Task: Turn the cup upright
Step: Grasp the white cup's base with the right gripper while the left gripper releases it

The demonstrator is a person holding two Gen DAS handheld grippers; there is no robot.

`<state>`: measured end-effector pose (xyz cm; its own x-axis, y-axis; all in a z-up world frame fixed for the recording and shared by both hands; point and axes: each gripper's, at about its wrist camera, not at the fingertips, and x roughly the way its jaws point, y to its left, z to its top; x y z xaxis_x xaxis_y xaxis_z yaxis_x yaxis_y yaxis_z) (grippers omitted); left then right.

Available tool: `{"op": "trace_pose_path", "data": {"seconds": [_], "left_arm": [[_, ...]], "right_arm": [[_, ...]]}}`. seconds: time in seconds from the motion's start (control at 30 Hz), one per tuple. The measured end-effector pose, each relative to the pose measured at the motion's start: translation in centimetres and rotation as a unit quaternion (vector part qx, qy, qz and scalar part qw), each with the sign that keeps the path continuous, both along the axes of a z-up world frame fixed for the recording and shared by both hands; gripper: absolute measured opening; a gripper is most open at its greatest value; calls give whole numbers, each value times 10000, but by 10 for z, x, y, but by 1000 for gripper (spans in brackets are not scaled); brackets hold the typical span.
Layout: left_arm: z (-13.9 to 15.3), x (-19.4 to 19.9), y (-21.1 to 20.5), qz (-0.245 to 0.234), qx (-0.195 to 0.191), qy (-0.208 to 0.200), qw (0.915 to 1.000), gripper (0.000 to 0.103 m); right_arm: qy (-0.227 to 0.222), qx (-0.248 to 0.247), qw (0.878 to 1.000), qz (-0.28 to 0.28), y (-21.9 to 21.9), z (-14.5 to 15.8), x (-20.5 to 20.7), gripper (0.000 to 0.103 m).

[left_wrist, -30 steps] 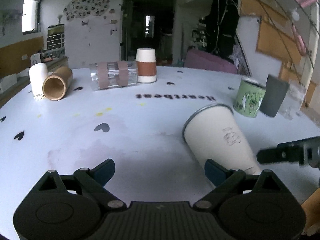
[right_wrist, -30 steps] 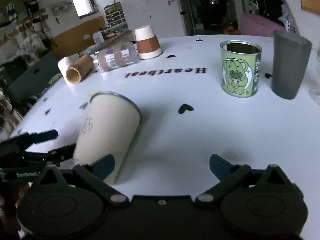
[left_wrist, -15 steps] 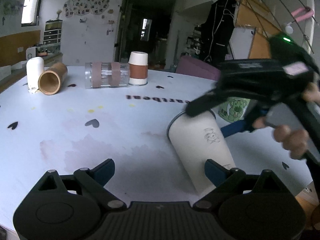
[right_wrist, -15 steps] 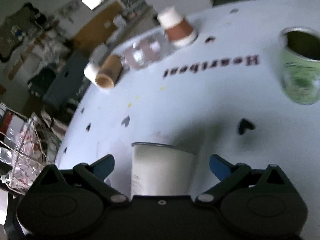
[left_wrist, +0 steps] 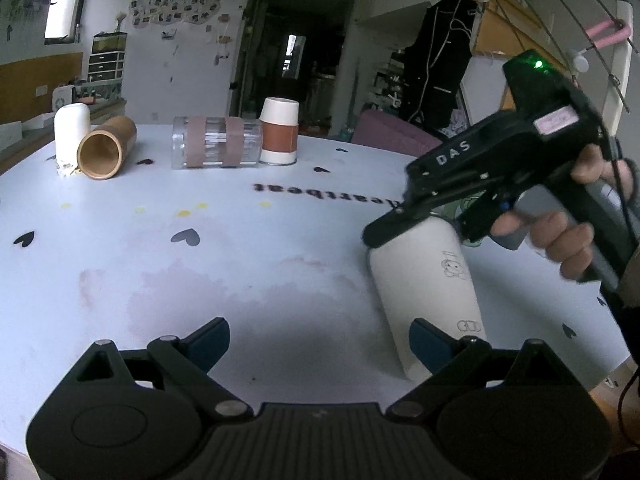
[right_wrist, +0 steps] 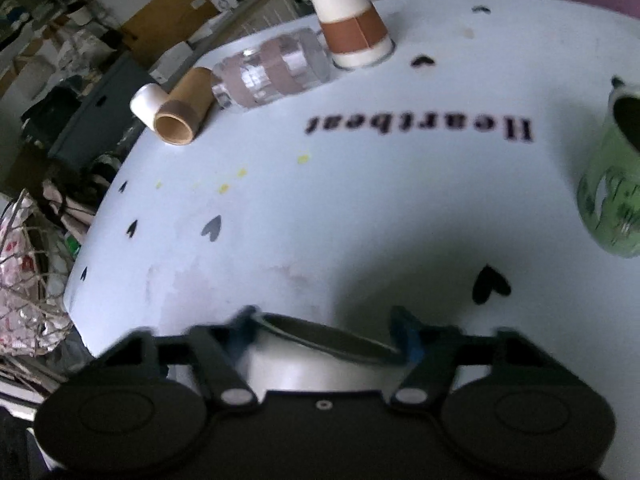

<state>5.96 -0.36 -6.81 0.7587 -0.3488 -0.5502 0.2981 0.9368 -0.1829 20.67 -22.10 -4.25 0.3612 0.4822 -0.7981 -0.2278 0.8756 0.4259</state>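
A cream tumbler [left_wrist: 428,280] with a metal rim lies on its side on the white table [left_wrist: 240,264], at the right of the left wrist view. My right gripper [right_wrist: 324,336] has closed in around its rim end [right_wrist: 320,340], one finger on each side, touching or nearly so. In the left wrist view the right gripper's finger [left_wrist: 396,222] lies over the cup's far end. My left gripper [left_wrist: 318,338] is open and empty, low over the table, just left of the cup's base.
At the table's back stand a white cup [left_wrist: 70,136], a lying brown tube [left_wrist: 106,152], a lying clear glass [left_wrist: 216,142] and an upside-down paper cup [left_wrist: 280,132]. A green mug [right_wrist: 612,196] stands at the right.
My right gripper has moved over the lying cup and narrowed its fingers around the rim end. My left gripper has stayed open while its view shifted slightly.
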Motion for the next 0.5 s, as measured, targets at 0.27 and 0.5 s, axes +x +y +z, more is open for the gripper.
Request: {"op": "trace_pose_path", "data": {"seconds": [0.27,0.5], "left_arm": [[2,-2,-6,-131,-74,26,9999,96],[6,-3,-25,-461,-274,41,9985,96]], "right_arm": [[-40,-160,9995,-261,-16,3,-3,86],[126,-12,9942,-1072,-53,3,-21,96]]}}
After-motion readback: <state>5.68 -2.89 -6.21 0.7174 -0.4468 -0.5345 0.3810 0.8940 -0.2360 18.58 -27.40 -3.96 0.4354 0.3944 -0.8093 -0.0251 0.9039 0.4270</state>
